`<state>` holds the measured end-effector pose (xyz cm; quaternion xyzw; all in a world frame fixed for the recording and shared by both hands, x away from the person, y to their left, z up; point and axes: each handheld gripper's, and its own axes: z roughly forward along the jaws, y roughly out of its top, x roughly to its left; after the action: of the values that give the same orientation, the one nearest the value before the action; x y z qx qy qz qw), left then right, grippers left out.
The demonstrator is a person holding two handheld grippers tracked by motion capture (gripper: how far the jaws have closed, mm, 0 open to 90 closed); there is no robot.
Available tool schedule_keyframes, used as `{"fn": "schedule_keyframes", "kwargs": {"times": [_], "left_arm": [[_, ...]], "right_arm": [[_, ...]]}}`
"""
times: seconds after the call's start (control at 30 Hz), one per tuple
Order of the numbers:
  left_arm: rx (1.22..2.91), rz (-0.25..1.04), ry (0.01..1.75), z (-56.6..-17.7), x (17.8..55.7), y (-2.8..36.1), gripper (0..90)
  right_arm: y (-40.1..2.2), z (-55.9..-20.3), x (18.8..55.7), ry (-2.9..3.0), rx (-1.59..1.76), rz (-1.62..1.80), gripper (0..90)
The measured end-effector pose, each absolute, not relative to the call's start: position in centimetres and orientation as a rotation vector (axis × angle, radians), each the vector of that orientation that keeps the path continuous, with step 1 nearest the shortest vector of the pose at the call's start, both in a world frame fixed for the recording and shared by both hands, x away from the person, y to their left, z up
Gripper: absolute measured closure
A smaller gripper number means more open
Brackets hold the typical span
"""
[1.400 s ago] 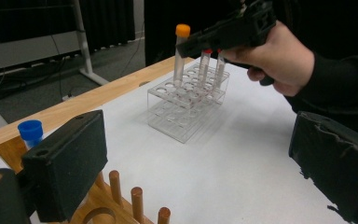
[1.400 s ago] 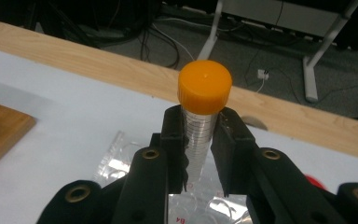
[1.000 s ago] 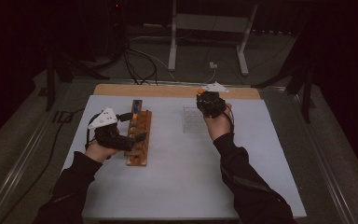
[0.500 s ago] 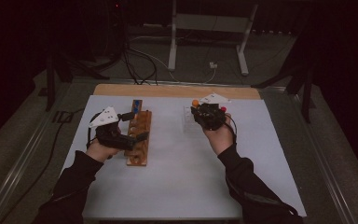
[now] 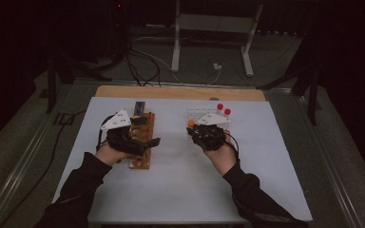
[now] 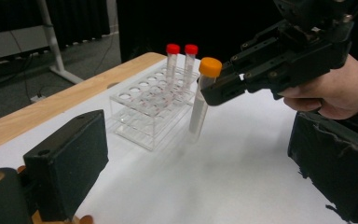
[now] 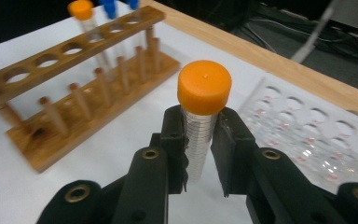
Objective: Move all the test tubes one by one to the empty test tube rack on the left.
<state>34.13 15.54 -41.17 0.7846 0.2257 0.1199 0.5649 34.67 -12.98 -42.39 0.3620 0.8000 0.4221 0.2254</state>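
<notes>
The white table [image 5: 180, 190] lay before me, with a strip of bare wood along its far edge. On its left part stood the wooden rack [image 5: 141, 142], long and narrow, and it carried blue-capped tubes [image 5: 138, 107] at its far end; in the right gripper view an orange-capped tube [image 7: 85, 18] also stood in that rack. On the right part of the table stood the clear plastic rack [image 6: 151, 109], and two red-capped tubes [image 6: 180, 58] stood upright in its far holes.

My left gripper [image 5: 135, 137] was at the wooden rack, lying over its middle. In the left gripper view its two black pads stood well apart, with nothing between them.

My right gripper [image 7: 199, 140] was just beside the near left corner of the clear rack. Its jaws were clamped on the tube with the orange cap [image 7: 204, 88], just under the cap. The tube hung almost upright, a little tilted, and its lower end was above the white surface, near the clear rack; I could not tell if it touched the table.
</notes>
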Motion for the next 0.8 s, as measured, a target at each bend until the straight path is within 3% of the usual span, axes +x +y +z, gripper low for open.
{"fn": "schedule_keyframes", "kwargs": {"times": [0.47, 0.8], "left_arm": [[1.876, 0.197, 0.447, -41.4, 33.5, 13.0, 7.3], [1.889, 0.142, 0.365, -41.5, 33.0, 11.4, 21.0]], "right_arm": [[-12.4, -43.5, 32.5, 2.332, 0.899, 1.206, 75.0], [-12.2, -43.5, 31.0, 2.394, 0.79, 1.273, 75.0]]}}
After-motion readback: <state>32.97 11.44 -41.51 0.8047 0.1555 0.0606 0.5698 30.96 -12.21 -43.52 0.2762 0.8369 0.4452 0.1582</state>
